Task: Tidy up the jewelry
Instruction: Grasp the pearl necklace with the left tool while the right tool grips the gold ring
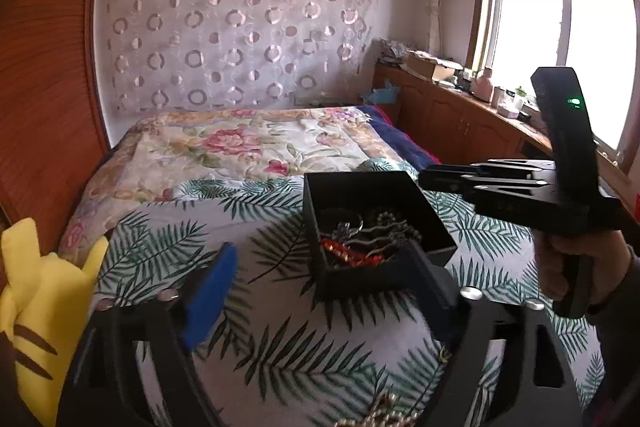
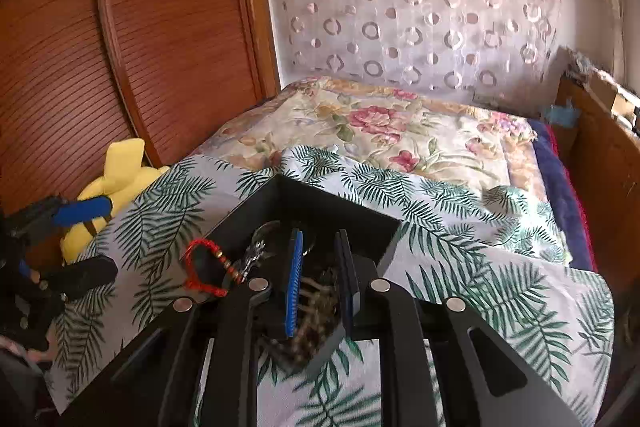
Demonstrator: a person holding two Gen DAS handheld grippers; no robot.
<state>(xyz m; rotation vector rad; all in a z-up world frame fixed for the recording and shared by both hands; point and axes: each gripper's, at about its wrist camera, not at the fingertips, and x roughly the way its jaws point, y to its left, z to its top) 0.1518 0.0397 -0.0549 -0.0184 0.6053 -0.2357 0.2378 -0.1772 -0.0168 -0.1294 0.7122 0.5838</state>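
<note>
1. we had the left gripper (image 1: 322, 249) spread wide with nothing between its pads, the blue pad out at nine o'clock and the black finger at three.
2. the black box (image 1: 420, 203) sat on the palm-leaf sheet (image 1: 280, 355) at about one o'clock from those open jaws, close ahead, with a tangle of jewelry (image 1: 360, 239) piled inside.
3. the right gripper (image 2: 320, 239) hovered over the box (image 2: 248, 219), its jaws drawn in to a narrow slot. a brownish beaded piece (image 2: 316, 303) showed in that slot, blurred, and we couldn't tell whether it was pinched or just lying below.
4. the key relation, we judged, was a loose beaded chain (image 1: 384, 409) on the sheet at six o'clock of the left gripper, outside the box. the left hand was the nearer one. the chain was cut off by the frame edge, so its long axis was unclear.
5. only the right view showed a red bracelet (image 2: 204, 267) draped over the box's rim at ten o'clock, and the left gripper (image 2: 92, 241) gaping at nine.
6. only the left view showed the loose chain, and the person's hand (image 1: 580, 267) on the right gripper (image 1: 428, 179).
</note>
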